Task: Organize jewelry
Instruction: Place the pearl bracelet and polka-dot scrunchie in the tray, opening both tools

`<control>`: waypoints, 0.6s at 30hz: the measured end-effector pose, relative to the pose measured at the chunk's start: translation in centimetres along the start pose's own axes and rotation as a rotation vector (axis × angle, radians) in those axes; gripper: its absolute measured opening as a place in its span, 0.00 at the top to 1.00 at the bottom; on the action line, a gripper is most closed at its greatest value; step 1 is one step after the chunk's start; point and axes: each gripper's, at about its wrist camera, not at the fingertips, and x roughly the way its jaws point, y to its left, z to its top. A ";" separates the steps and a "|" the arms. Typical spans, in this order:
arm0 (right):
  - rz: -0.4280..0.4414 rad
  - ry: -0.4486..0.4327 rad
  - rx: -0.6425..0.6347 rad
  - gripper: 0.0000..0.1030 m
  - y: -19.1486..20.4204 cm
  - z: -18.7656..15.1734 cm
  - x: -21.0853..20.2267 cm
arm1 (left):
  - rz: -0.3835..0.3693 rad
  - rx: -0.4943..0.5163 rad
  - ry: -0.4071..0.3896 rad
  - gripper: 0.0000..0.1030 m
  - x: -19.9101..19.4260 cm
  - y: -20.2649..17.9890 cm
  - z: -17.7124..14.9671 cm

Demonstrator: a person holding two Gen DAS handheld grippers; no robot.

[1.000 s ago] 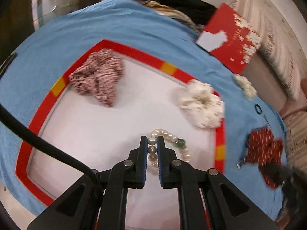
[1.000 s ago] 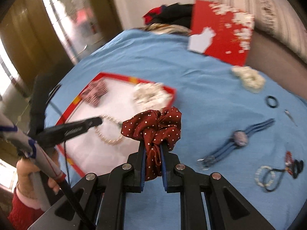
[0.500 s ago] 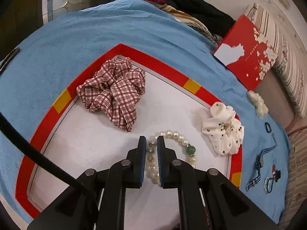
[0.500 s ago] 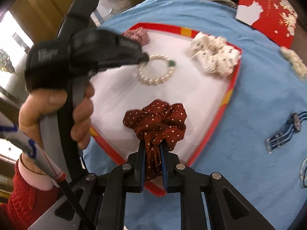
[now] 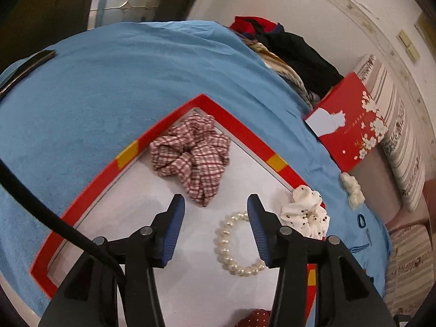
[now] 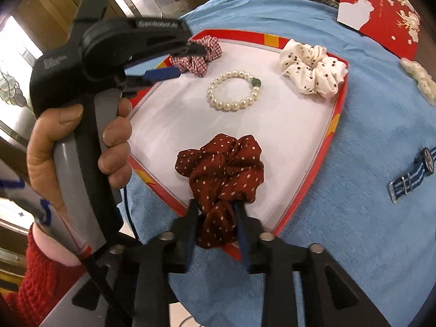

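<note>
Left gripper (image 5: 215,204): jaws just opened, empty; pearl bracelet (image 5: 239,244) at 5 o'clock. Right gripper (image 6: 215,204): jaws just opened, straddling maroon scrunchie (image 6: 222,174) on tray (image 6: 313,179).

Bracelet (image 6: 234,90) on tray (image 6: 308,188) (between scrunchies (image 6: 222,175))

A dark red scrunchie (image 6: 222,175) with white dots, a red-and-white plaid scrunchie (image 5: 190,154) and a cream dark-spotted scrunchie (image 6: 313,69) lie on the red-rimmed white tray (image 6: 308,188).
</note>
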 end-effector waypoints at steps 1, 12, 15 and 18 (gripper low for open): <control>0.008 -0.006 0.004 0.56 -0.1 -0.1 -0.3 | 0.002 -0.004 -0.002 0.55 -0.1 0.1 0.0; -0.044 -0.069 0.080 0.49 -2.1 -2.8 -3.8 | 0.028 0.011 0.009 0.53 -1.0 -0.2 -1.3; -0.077 -0.086 0.143 0.48 -4.4 -4.0 -4.9 | 0.062 0.077 -0.012 0.53 -1.6 -1.7 -2.2; -0.125 -0.100 0.213 0.48 -7.0 -5.3 -6.0 | 0.106 0.168 -0.051 0.52 -2.3 -3.9 -3.4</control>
